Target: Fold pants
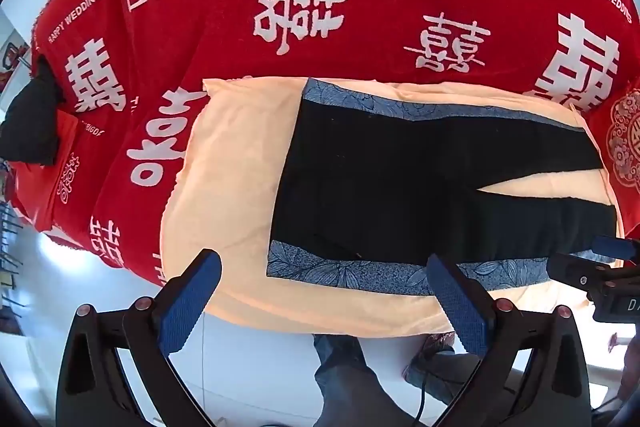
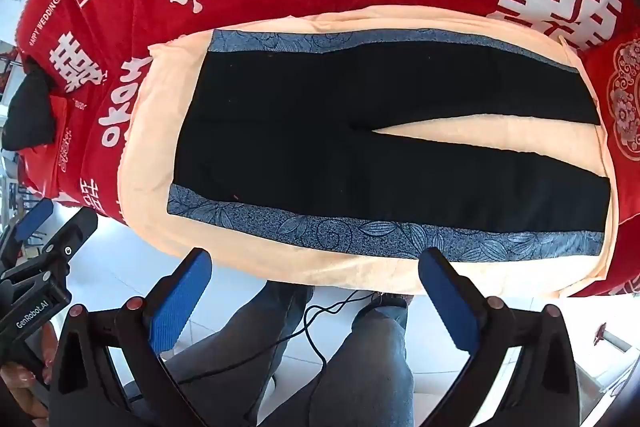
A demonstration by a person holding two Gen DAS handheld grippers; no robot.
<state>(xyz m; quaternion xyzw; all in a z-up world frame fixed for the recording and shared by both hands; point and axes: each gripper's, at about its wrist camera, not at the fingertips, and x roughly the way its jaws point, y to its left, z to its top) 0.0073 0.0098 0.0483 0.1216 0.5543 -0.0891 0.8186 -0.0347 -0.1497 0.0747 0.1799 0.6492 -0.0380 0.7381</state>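
Note:
Black pants [image 1: 384, 183] with blue floral side stripes lie flat and spread out on a peach towel [image 1: 224, 187], waistband to the left, legs apart to the right. They also show in the right wrist view [image 2: 320, 139] on the towel [image 2: 152, 147]. My left gripper [image 1: 324, 295] is open and empty, held above the near edge of the towel by the waist end. My right gripper [image 2: 316, 291] is open and empty, above the near edge by the mid-leg stripe. Each gripper shows at the edge of the other's view.
The towel lies on a bed with a red blanket [image 1: 360, 7] printed with white characters. A black cloth [image 1: 32, 123] sits at the bed's far left. The person's legs [image 2: 360, 359] and a black cable [image 2: 316, 327] are over the white floor below the bed edge.

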